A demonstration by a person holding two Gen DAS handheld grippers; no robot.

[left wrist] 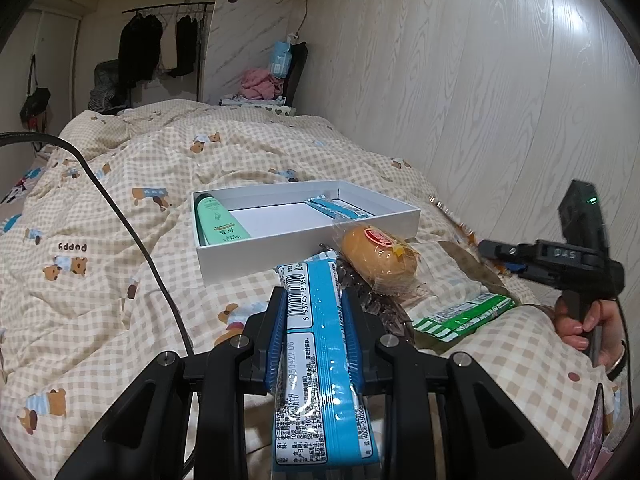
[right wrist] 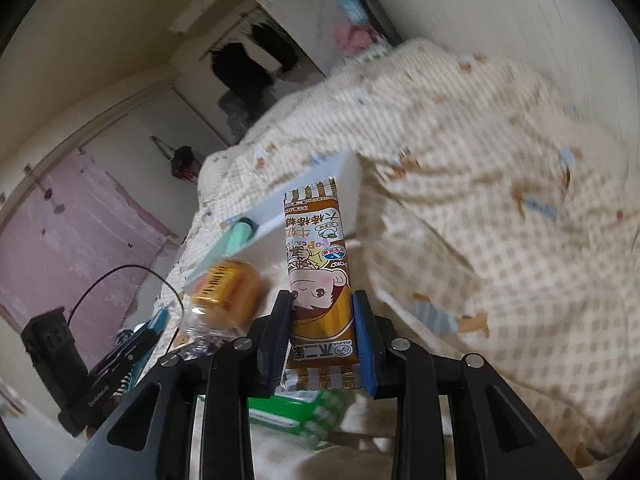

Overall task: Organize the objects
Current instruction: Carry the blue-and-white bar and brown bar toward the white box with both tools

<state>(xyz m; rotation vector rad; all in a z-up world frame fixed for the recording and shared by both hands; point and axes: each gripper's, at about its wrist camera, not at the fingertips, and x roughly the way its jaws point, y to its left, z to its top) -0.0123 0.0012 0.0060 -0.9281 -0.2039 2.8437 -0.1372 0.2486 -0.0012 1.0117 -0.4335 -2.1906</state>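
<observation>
On the checked bed quilt (left wrist: 120, 208), the white cardboard box (left wrist: 304, 248) lies at 12 o'clock. Your left gripper (left wrist: 314, 312) clamps the blue foil packet (left wrist: 320, 340); your right gripper (right wrist: 322, 316) clamps the brown candy wrapper (right wrist: 316, 264). Slick film may slip.

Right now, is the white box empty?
No, the white box already holds a green tube and a blue packet.

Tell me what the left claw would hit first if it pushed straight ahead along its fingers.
Probably the near wall of the white box. The left claw already grips a blue snack pack, whose tip would arrive first; depth is unclear.
</observation>
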